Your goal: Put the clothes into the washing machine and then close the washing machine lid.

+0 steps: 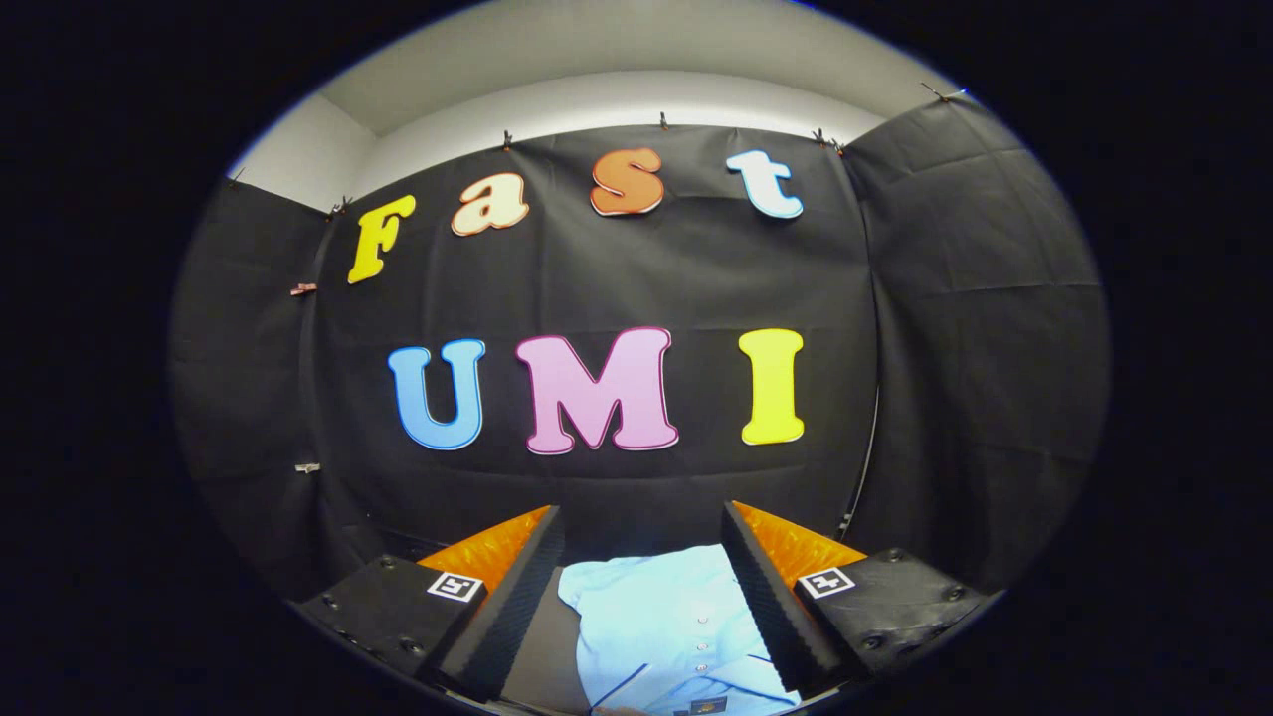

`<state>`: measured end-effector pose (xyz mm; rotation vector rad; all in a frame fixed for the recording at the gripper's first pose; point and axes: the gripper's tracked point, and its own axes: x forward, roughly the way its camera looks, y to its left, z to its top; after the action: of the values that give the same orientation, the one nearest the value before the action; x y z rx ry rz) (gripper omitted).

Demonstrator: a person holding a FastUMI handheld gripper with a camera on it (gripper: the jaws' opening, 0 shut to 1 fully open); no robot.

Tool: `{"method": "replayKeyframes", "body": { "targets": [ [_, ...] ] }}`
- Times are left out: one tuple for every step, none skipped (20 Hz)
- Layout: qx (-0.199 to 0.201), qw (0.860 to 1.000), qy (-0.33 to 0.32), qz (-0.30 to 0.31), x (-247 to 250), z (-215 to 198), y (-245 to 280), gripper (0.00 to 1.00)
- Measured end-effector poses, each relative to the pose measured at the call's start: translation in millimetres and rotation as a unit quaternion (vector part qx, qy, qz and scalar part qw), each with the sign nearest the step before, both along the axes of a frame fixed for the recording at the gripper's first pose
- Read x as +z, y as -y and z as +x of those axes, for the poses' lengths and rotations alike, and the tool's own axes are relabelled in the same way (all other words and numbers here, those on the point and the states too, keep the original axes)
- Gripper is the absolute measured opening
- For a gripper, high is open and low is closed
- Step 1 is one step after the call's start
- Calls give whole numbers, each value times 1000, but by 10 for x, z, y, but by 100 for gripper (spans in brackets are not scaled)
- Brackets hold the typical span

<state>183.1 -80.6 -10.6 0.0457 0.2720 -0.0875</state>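
hovering with jaws (641, 587) spread wide, released, gripping nothing. left finger (512, 597) apart from the cloth; light blue buttoned shirt (666, 626) lying flat between and below both fingers; right finger (771, 597) overlapping its right edge. black booth wall (617, 278) far beyond.

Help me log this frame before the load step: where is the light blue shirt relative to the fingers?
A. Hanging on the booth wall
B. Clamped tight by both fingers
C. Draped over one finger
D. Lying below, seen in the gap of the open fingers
D: the shirt lies flat beneath the gripper, seen between fingers that stand wide apart and do not press on it.
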Motion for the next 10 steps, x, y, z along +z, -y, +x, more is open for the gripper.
{"method": "replayKeyframes", "body": {
  "targets": [
    [-2, 1000, -15, 1, -80, 73, 35, 99],
    [-5, 1000, -24, 0, -136, 126, 62, 100],
    [-9, 999, -33, -1, -205, 189, 99, 100],
    [-12, 999, -44, -3, -280, 257, 132, 99],
    [-16, 998, -57, -5, -373, 312, 159, 98],
    [-17, 997, -70, -5, -463, 366, 179, 98],
    [-19, 996, -82, -4, -550, 415, 199, 98],
    [-21, 995, -93, 0, -648, 474, 218, 98],
    [-24, 994, -106, 3, -757, 520, 245, 98],
    [-28, 992, -121, 5, -889, 560, 276, 98]
  ]
}}
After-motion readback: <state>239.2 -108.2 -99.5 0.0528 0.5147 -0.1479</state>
